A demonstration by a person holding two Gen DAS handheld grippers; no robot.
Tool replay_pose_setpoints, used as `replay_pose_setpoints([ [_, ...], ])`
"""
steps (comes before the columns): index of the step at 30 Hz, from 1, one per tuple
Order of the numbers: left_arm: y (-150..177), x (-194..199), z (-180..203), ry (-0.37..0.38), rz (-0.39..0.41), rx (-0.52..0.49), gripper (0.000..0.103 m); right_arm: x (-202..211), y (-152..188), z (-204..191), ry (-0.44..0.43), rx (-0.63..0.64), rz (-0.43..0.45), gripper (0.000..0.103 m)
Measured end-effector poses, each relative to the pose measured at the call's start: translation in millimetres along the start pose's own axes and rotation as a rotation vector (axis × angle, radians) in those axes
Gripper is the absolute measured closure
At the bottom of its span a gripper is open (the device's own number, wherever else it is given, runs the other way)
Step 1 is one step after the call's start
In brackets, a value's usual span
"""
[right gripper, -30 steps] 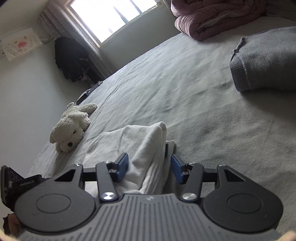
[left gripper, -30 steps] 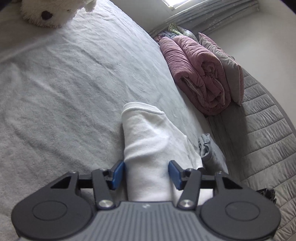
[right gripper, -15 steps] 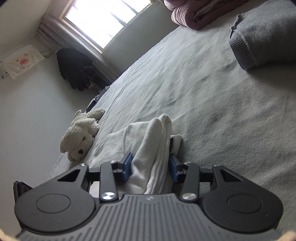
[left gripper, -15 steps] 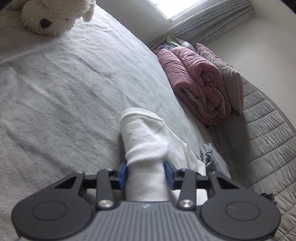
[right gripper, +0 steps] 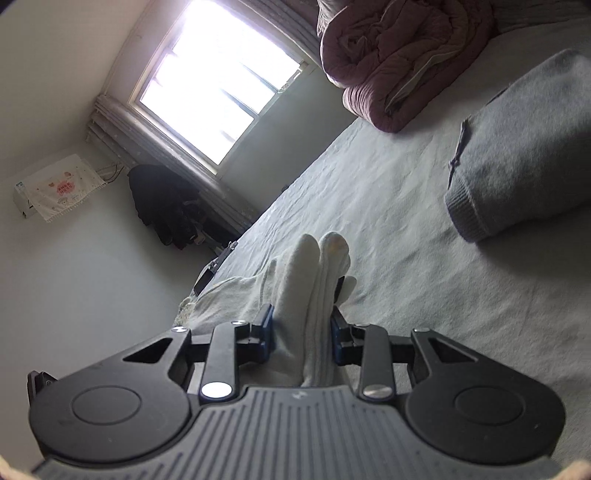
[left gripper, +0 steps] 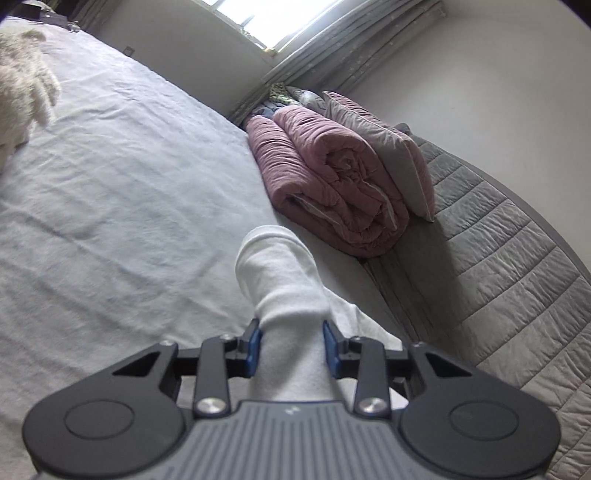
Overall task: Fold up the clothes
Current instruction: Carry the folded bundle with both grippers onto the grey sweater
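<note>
A wide bed (left gripper: 110, 192) with a pale grey cover fills the left wrist view, and a window (left gripper: 258, 14) stands at the far wall. A rolled pink quilt (left gripper: 325, 177) lies at the bed's right side against a grey pillow (left gripper: 384, 147), beside a quilted grey headboard (left gripper: 498, 258); a white plush toy (left gripper: 22, 85) sits at the left edge. The left gripper (left gripper: 291, 345) is clenched on a white garment (left gripper: 280, 273) — the bunched cloth stands up between its blue pads. In the right wrist view, the same bed shows under a bright window (right gripper: 218, 92). The right gripper (right gripper: 303, 334) is also clamped on the white garment (right gripper: 314, 266) — folds rise between its fingers. A folded grey sweater (right gripper: 524, 147) lies well apart at the right, near the pink quilt (right gripper: 399, 51).
</note>
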State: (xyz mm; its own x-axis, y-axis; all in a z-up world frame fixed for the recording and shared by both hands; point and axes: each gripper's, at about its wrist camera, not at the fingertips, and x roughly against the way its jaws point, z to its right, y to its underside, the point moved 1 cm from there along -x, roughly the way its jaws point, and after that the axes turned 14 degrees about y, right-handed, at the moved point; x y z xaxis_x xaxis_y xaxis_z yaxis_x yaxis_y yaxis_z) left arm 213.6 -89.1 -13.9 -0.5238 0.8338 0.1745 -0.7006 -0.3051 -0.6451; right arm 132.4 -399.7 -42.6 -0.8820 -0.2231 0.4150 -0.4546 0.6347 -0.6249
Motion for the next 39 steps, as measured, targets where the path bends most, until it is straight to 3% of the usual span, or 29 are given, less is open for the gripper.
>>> replay_pose_setpoints([
  [9, -5, -98, 62, 0.173, -0.046, -0.069, 0.069, 65, -82, 16, 0.147, 0.098, 0.186, 0.069],
  [17, 8, -181, 83, 0.26, -0.097, -0.121, 0.069, 75, -114, 54, 0.242, 0.123, 0.324, 0.069],
  [23, 20, -237, 70, 0.272, -0.132, -0.125, 0.069, 61, -121, 84, 0.273, 0.098, 0.424, 0.069],
  [28, 35, -266, 54, 0.268, -0.153, -0.115, 0.068, 60, -117, 103, 0.343, 0.093, 0.404, 0.069],
  [34, 64, -288, 28, 0.162, -0.158, -0.151, 0.06, 23, -104, 142, 0.481, 0.064, 0.302, 0.064],
  [39, 58, -273, 44, 0.122, -0.095, -0.228, 0.057, 35, -104, 138, 0.443, 0.086, 0.383, 0.06],
])
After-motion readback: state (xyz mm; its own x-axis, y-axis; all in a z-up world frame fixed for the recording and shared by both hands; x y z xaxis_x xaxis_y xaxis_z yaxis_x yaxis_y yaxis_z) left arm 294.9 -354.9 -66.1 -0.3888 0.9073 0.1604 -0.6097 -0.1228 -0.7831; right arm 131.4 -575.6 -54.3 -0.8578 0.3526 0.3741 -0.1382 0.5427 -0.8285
